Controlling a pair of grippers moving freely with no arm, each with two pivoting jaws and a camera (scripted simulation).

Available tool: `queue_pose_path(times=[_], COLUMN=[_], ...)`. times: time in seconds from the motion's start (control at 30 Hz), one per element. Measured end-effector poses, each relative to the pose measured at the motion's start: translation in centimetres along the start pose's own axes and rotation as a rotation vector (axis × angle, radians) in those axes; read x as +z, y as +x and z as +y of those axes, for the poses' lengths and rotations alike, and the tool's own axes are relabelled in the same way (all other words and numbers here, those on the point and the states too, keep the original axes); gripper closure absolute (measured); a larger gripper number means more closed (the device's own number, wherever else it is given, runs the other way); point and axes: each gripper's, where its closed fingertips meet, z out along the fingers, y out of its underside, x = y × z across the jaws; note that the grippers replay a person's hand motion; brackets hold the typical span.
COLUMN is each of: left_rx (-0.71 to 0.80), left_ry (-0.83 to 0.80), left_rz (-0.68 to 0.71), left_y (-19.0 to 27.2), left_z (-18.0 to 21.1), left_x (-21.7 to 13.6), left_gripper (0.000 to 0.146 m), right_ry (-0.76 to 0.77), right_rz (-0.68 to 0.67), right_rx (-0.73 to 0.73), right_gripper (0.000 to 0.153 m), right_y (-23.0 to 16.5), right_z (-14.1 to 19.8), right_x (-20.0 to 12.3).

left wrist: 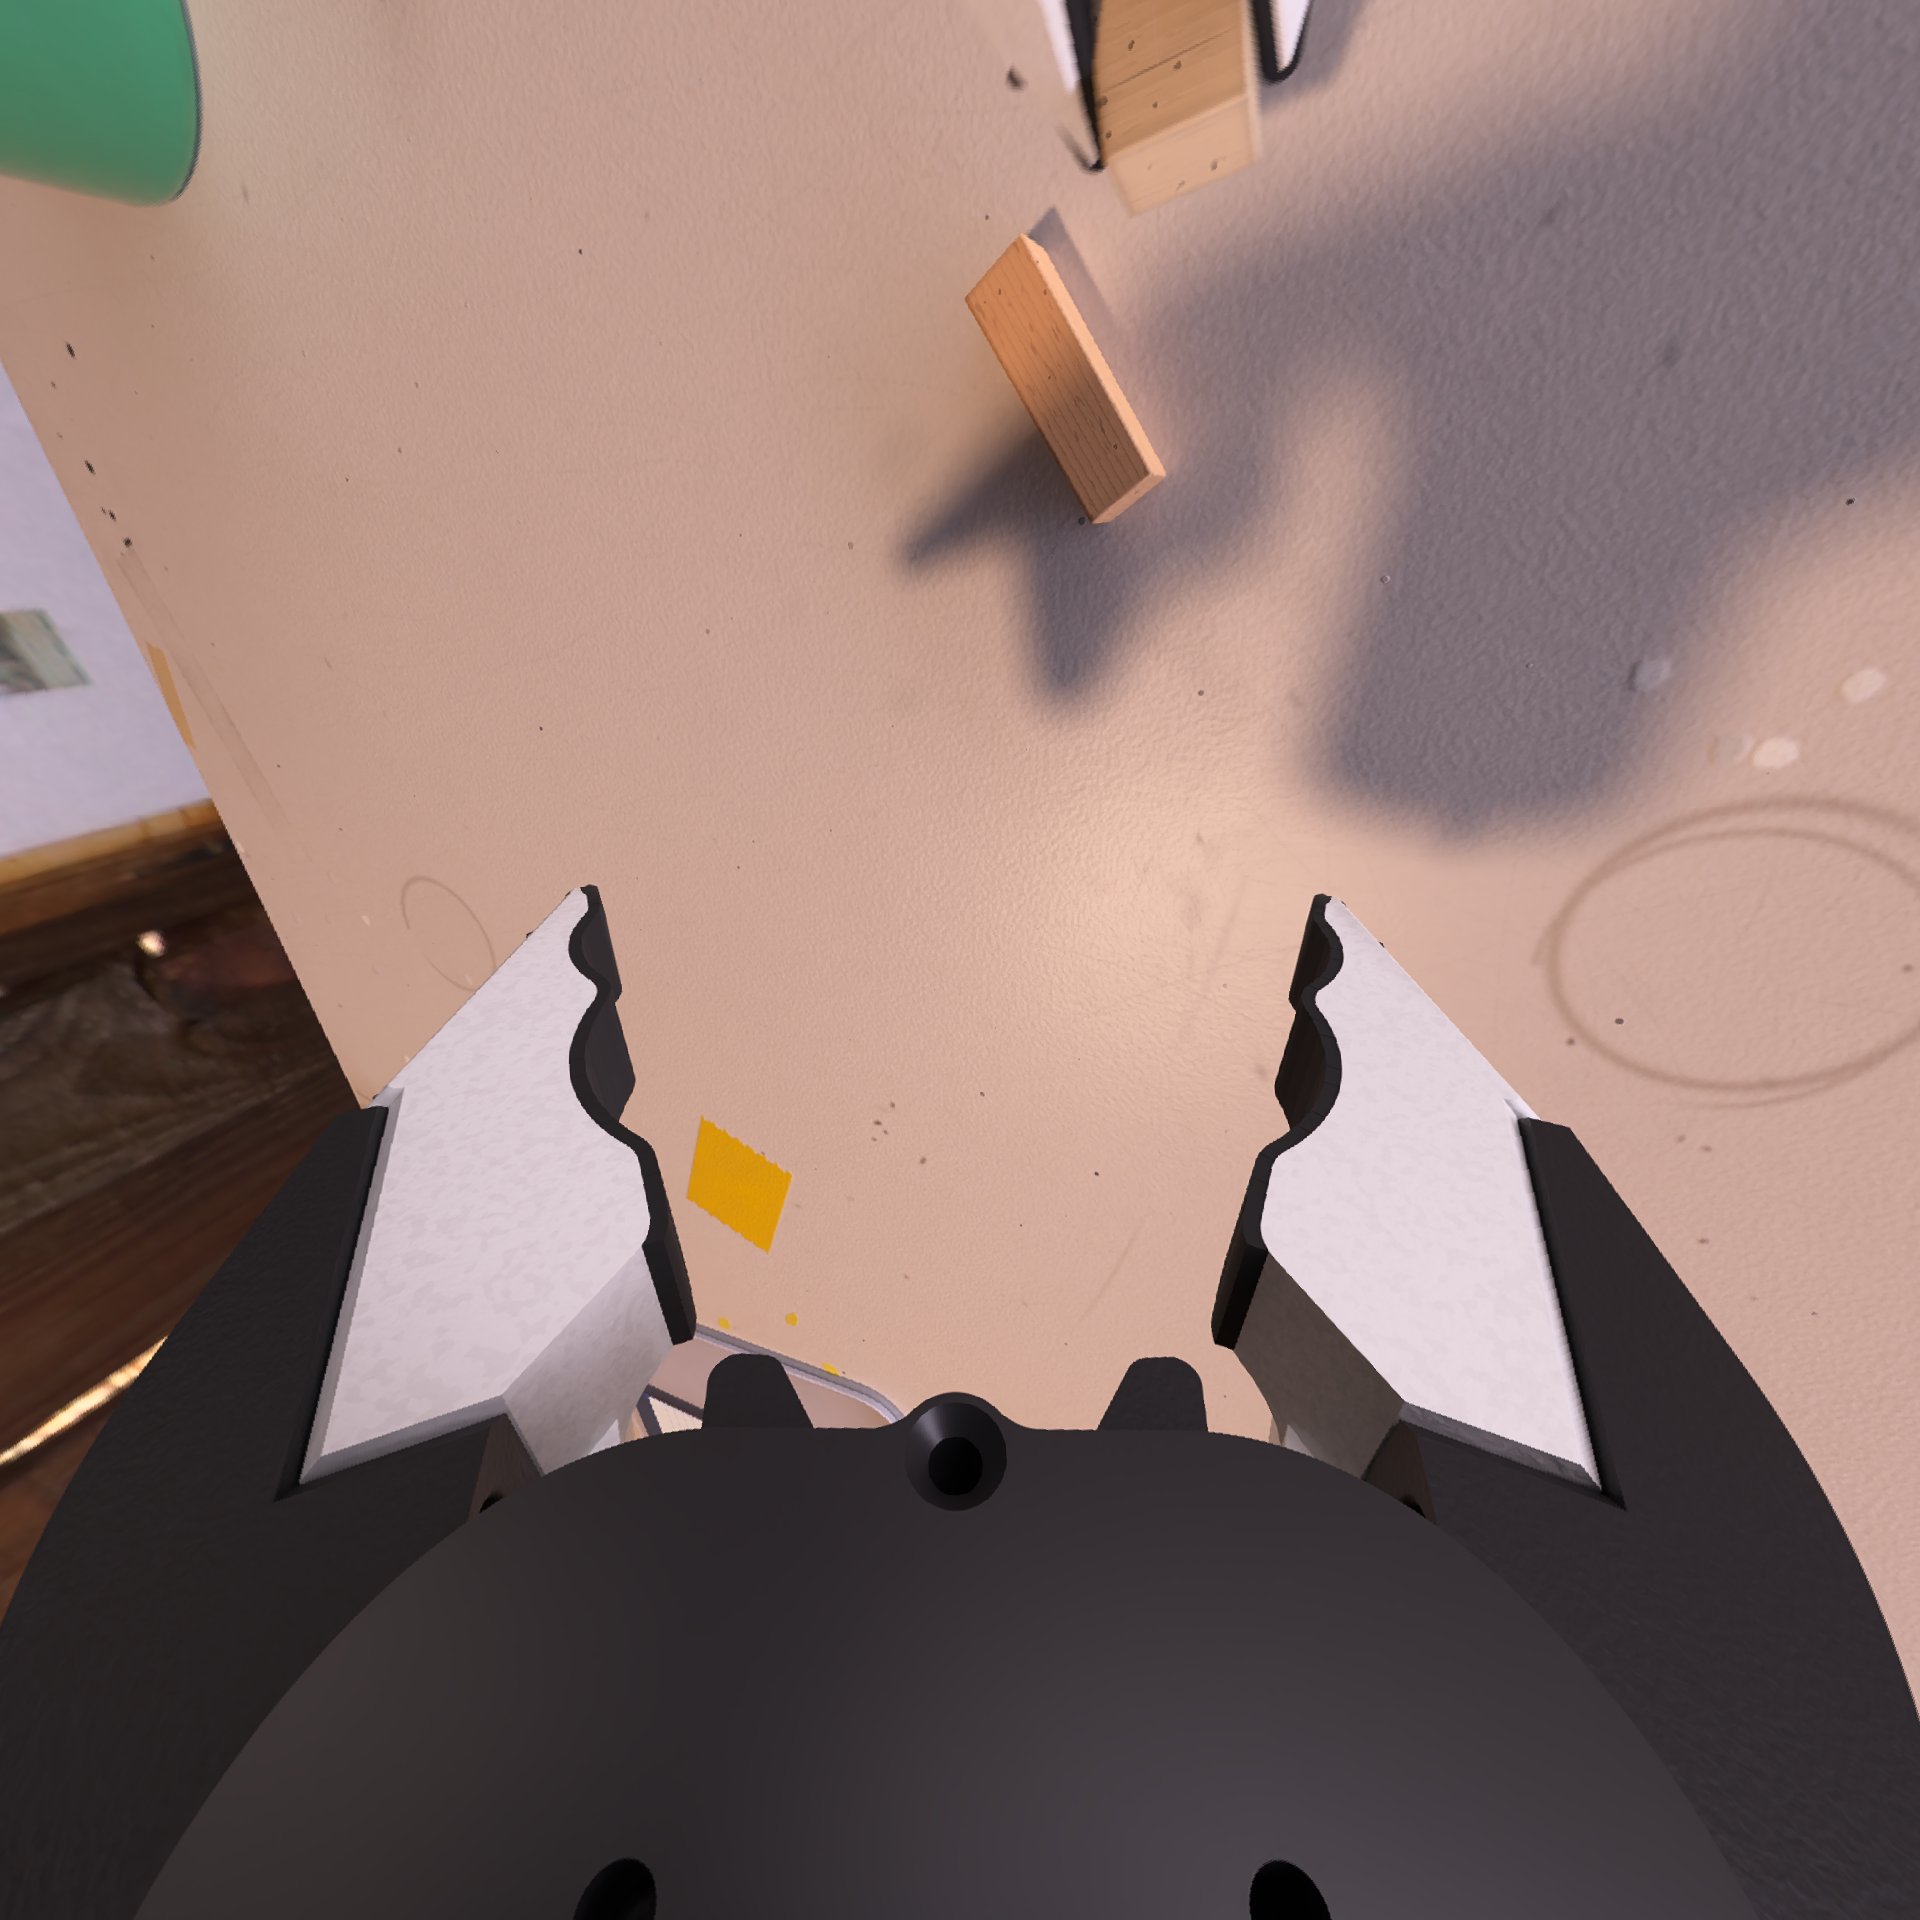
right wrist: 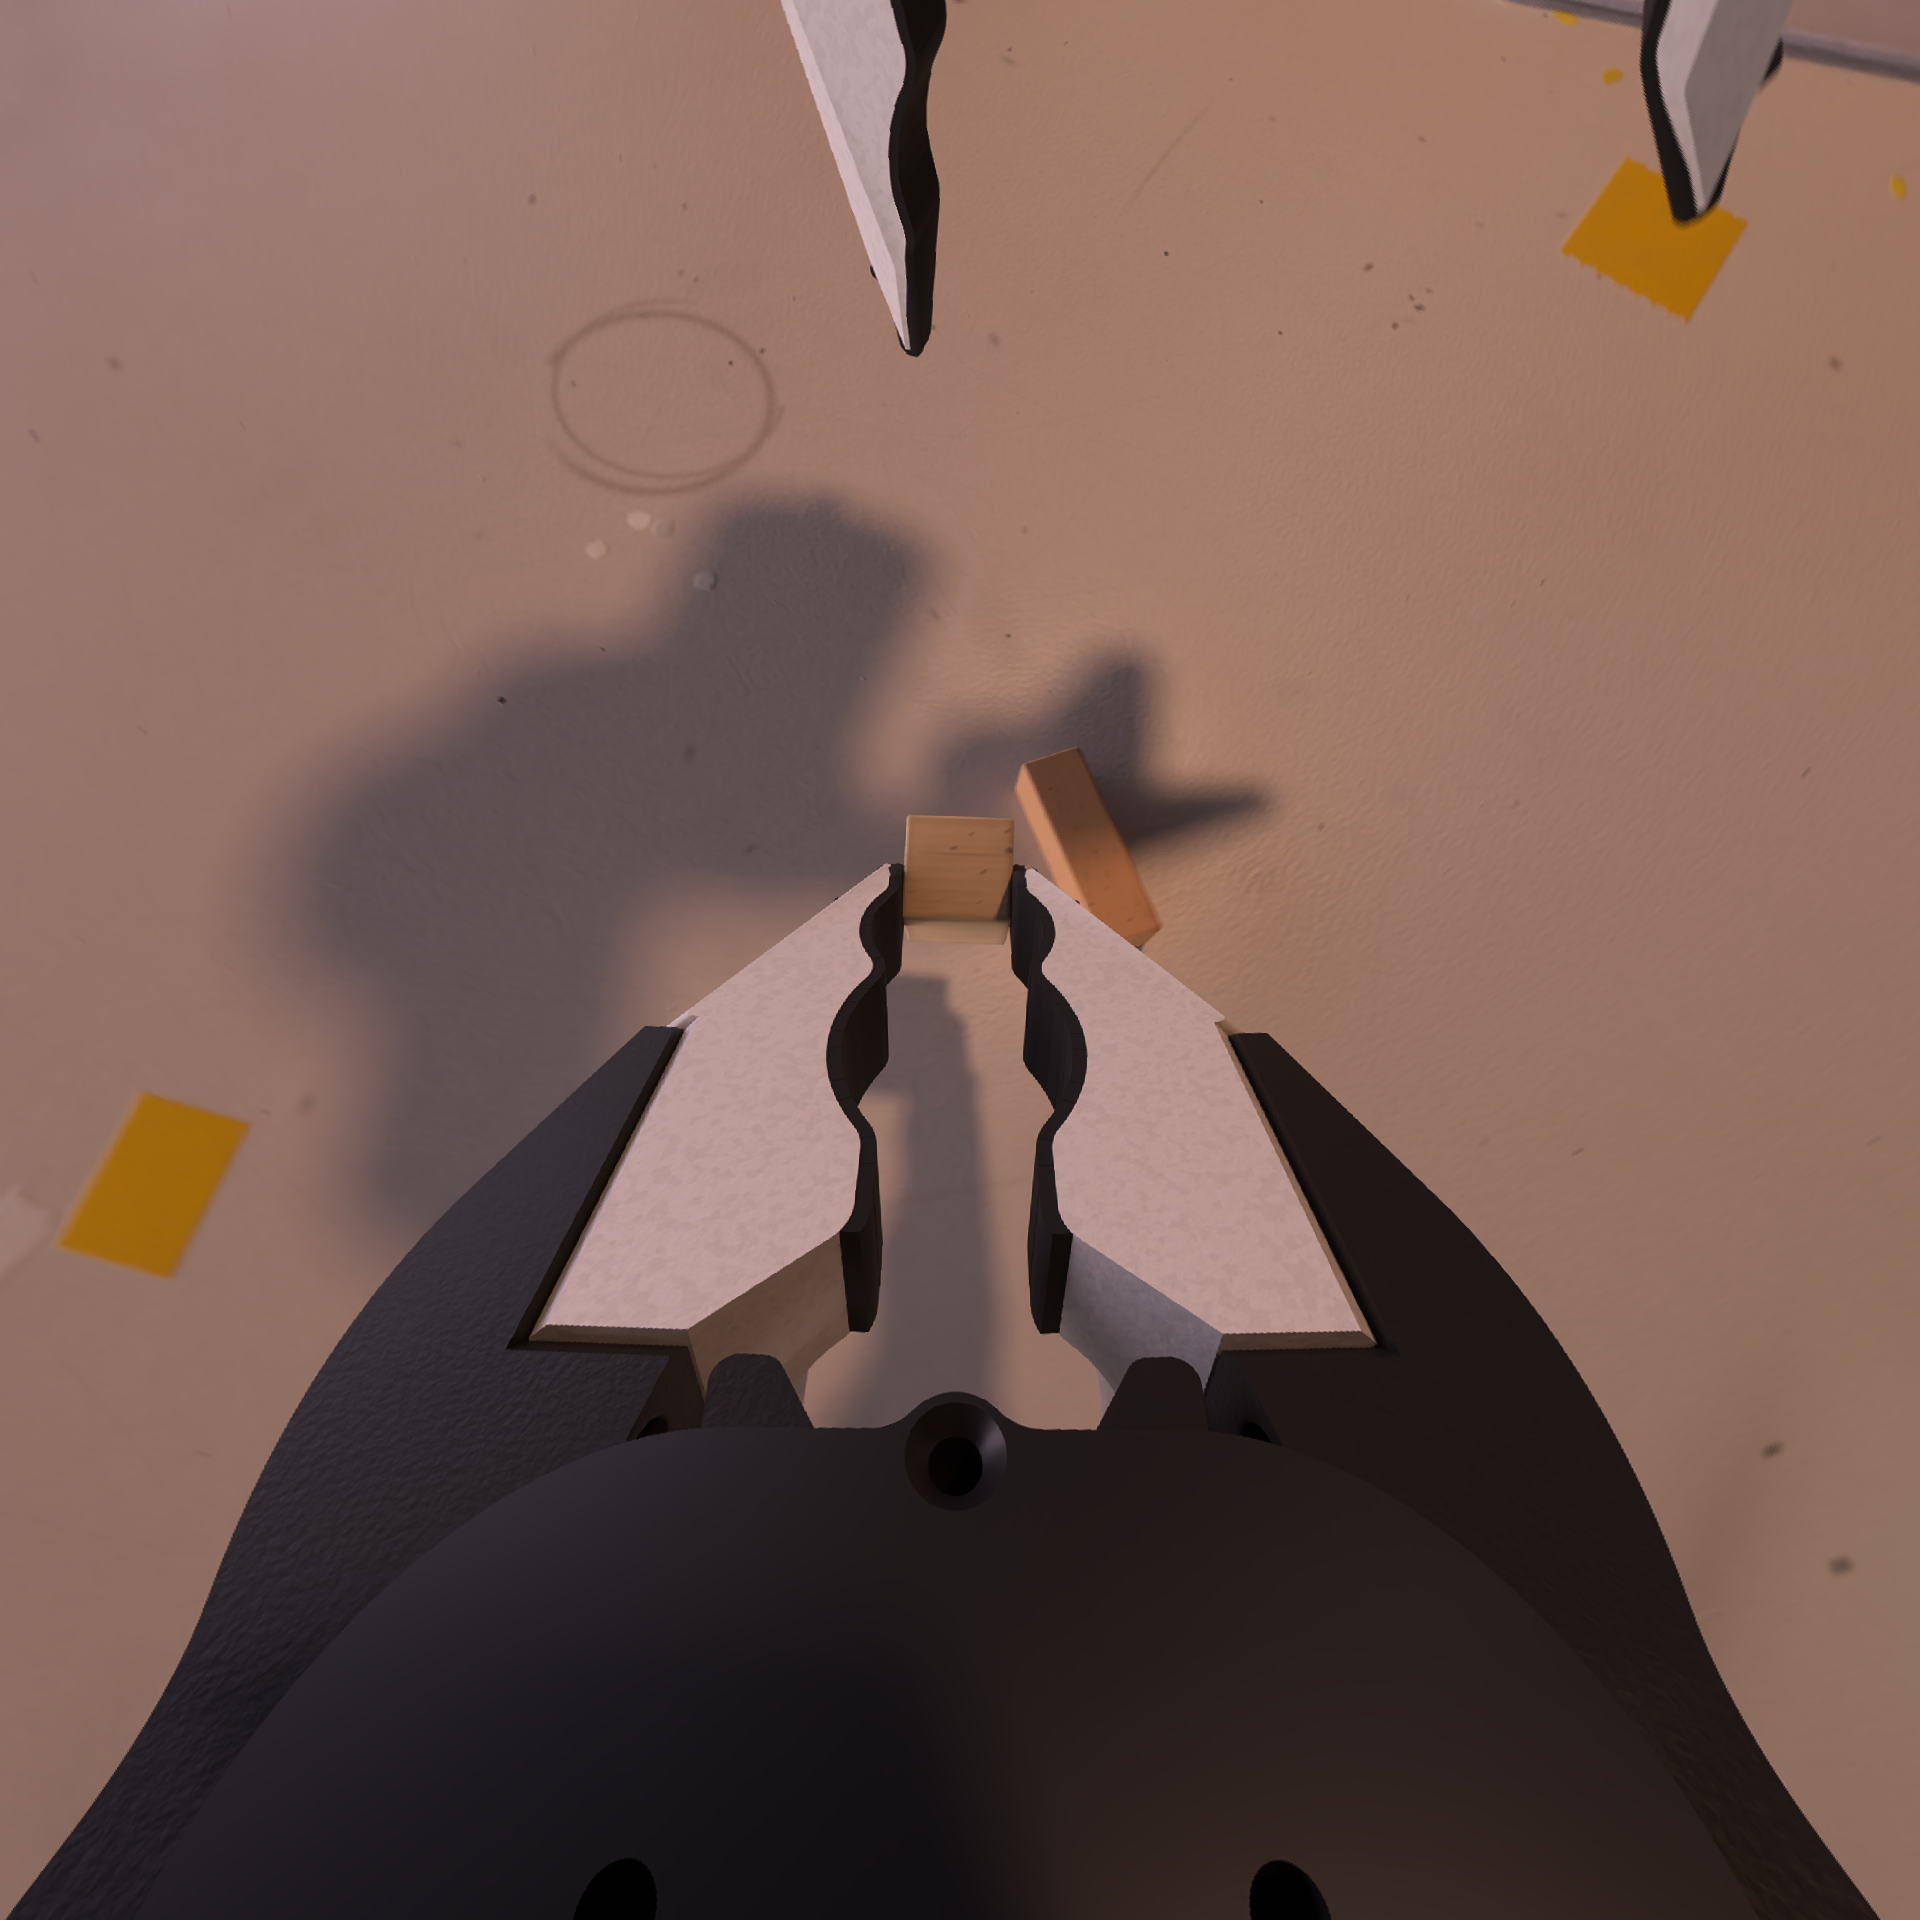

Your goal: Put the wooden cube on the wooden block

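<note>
My right gripper [right wrist: 957,871] is shut on the wooden cube [right wrist: 958,844], a small pale cube pinched at its fingertips. The wooden block [right wrist: 1086,847], a flat orange-brown plank, lies on the table just right of the cube and a little beyond it. In the left wrist view the block [left wrist: 1065,379] lies at the upper middle. The cube [left wrist: 1174,94] hangs just past the block's far end, above the table, between the right gripper's fingers [left wrist: 1084,104]. My left gripper [left wrist: 956,896] is open and empty, well short of the block. It also shows at the top of the right wrist view [right wrist: 1299,281].
A green cup [left wrist: 94,94] stands at the far left of the beige table [left wrist: 727,675]. The table's edge runs down the left, with wooden floor [left wrist: 125,1143] below. Yellow tape patches [left wrist: 738,1184] [right wrist: 151,1184] [right wrist: 1652,239] lie flat on the table.
</note>
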Motion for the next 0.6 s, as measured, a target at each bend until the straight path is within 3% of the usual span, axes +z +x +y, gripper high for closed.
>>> queue_pose_path(times=[0.27, 0.6], left_rx=[0.008, 0.025], left_ry=[-0.005, -0.008], left_rz=[0.003, 0.001], left_y=[-0.1, -0.1], left_z=[0.0, 0.0], left_x=[0.0, 0.1], left_gripper=[0.017, 0.017], right_ry=[-0.156, -0.237], right_rz=[-0.096, -0.098], right_rx=[-0.289, -0.398], right_gripper=[0.133, 0.133], right_y=[1.6, 2.8], right_z=[0.1, 0.3], right_x=[2.3, 3.2])
